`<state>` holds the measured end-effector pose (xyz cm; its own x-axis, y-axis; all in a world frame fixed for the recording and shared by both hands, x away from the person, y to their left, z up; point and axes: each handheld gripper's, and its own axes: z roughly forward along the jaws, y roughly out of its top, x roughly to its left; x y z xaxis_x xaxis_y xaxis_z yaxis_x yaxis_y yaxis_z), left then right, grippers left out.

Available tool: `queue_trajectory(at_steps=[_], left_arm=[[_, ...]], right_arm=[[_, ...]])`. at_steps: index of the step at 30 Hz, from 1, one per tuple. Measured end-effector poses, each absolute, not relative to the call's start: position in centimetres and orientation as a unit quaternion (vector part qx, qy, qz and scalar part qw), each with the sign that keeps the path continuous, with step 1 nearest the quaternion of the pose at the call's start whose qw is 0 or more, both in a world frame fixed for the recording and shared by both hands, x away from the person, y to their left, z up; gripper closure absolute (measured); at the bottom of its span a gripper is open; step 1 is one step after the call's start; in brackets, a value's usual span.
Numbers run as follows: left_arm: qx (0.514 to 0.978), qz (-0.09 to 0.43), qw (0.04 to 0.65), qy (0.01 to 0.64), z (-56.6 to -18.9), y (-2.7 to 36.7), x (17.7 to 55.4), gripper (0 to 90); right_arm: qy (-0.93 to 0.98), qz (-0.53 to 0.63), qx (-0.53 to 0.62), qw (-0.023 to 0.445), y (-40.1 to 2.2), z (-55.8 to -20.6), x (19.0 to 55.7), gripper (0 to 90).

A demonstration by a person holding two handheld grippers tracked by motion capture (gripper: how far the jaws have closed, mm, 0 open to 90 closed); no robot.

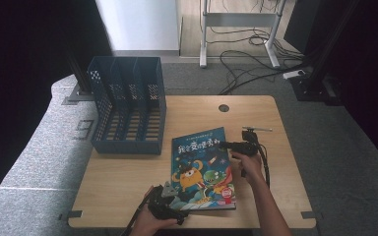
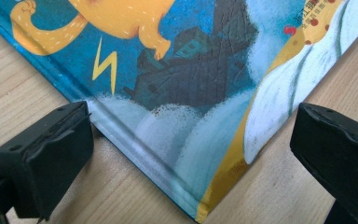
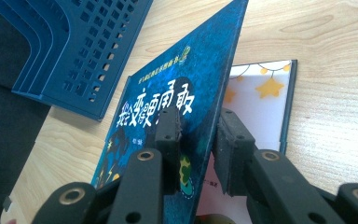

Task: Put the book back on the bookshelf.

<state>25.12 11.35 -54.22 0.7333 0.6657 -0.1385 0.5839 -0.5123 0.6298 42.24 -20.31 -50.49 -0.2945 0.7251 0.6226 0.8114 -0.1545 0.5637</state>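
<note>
High view: table (image 1: 128,182) carries a blue rack (image 1: 127,112) far left and the book (image 1: 203,167) at centre. Right gripper (image 3: 196,140) pinches the lifted cover edge; left gripper (image 2: 191,140), jaws wide apart, straddles the book's near corner, not touching.

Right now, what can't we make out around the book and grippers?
- Book pages: in the right gripper view the lifted cover hides most of them.
- Left gripper: in the high view the hand covers its jaws.
- Blue file rack: compartment floors too dark and small in the high view.
</note>
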Motion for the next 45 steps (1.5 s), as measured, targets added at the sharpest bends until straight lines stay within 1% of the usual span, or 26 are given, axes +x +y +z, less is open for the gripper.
queue_trajectory(at_steps=[3, 9, 16, 20, 31, 39, 40, 45], left_arm=[[0.868, 0.06, 0.337, 0.359, -54.2, 11.3, 25.1, 0.0], [0.874, 0.083, 0.325, 0.352, -54.3, 11.0, 24.9, 0.0], [0.87, 0.08, 0.333, 0.354, -54.4, 11.3, 25.2, 0.0], [0.866, 0.077, 0.339, 0.36, -54.4, 11.6, 25.6, 0.0], [0.862, 0.073, 0.341, 0.367, -54.4, 12.0, 26.4, 0.0], [0.863, 0.073, 0.34, 0.367, -54.4, 12.0, 26.5, 0.0], [0.863, 0.072, 0.341, 0.366, -54.4, 12.0, 26.5, 0.0], [0.863, 0.069, 0.343, 0.365, -54.3, 12.0, 26.5, 0.0]], right_arm=[[-0.648, -0.477, -0.592, 0.045, -20.3, -50.4, 42.2, 72.4], [-0.647, -0.481, -0.59, 0.047, -20.3, -50.2, 42.2, 72.8], [-0.643, -0.491, -0.585, 0.047, -20.2, -49.9, 42.1, 74.2], [-0.644, -0.502, -0.576, 0.035, -20.2, -49.2, 42.1, 75.0], [-0.646, -0.513, -0.565, 0.026, -20.1, -48.1, 42.1, 76.0], [-0.651, -0.508, -0.563, 0.025, -20.2, -48.3, 42.2, 74.3], [-0.661, -0.501, -0.558, 0.017, -20.0, -48.1, 42.2, 72.5], [-0.677, -0.488, -0.55, 0.017, -19.6, -48.0, 42.3, 70.1]])
